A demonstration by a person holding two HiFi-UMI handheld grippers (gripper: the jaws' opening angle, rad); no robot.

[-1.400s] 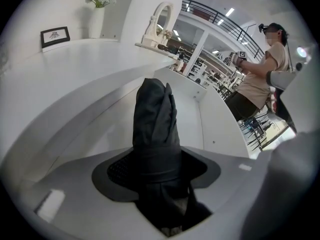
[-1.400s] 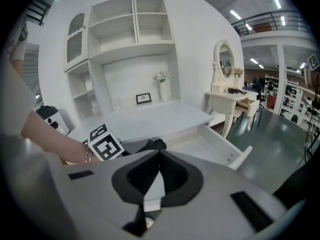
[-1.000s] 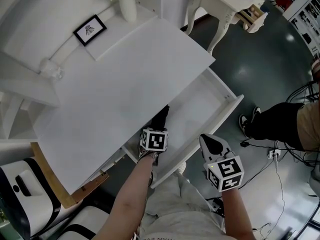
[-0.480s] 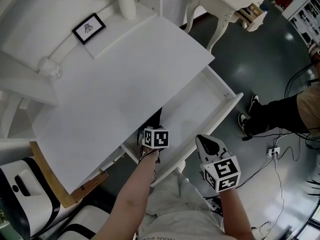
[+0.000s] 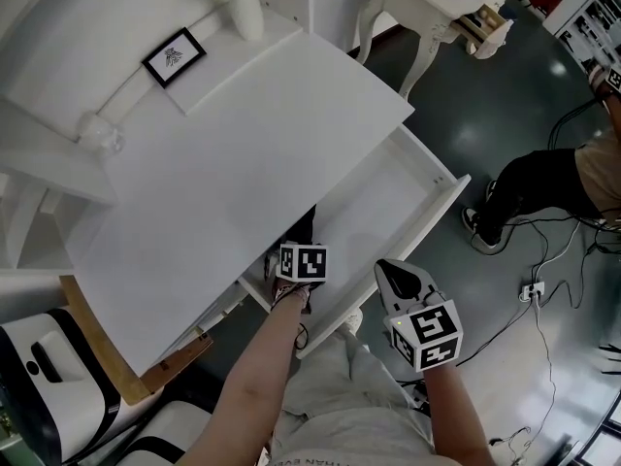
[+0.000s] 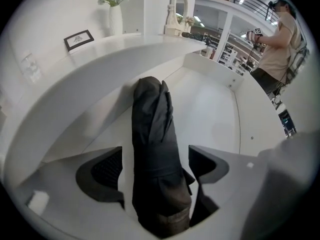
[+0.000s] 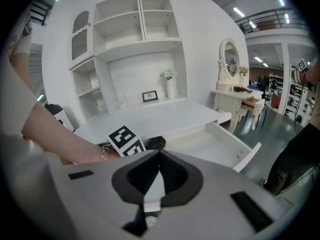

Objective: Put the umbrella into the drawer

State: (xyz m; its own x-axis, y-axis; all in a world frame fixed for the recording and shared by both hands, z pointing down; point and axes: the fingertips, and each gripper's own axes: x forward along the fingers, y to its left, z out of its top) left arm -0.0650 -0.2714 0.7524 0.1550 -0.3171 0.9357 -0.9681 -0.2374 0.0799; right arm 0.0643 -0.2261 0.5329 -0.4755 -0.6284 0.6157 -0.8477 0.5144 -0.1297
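Note:
The folded black umbrella point(image 6: 154, 134) lies lengthwise in the open white drawer point(image 6: 212, 109), its far end under the desk top's edge. My left gripper point(image 6: 155, 161) straddles its near end. The jaws are opening, with a gap between each pad and the fabric. From the head view the umbrella point(image 5: 303, 227) shows as a dark shape just past the left gripper point(image 5: 301, 263), at the left end of the drawer point(image 5: 434, 212). My right gripper point(image 5: 401, 282) hovers before the drawer front, shut with nothing in it, as the right gripper view point(image 7: 159, 156) shows.
A white desk top point(image 5: 243, 153) overhangs the drawer's back. On its rear ledge stand a framed picture point(image 5: 175, 56) and a vase point(image 5: 247, 13). A white dressing table point(image 5: 437, 8) stands to the right. A person point(image 5: 543, 187) stands by floor cables point(image 5: 558, 280).
The umbrella and my left gripper have slid slightly left, deeper under the desk top's edge. My right gripper has barely shifted. The person at the right has stepped a little.

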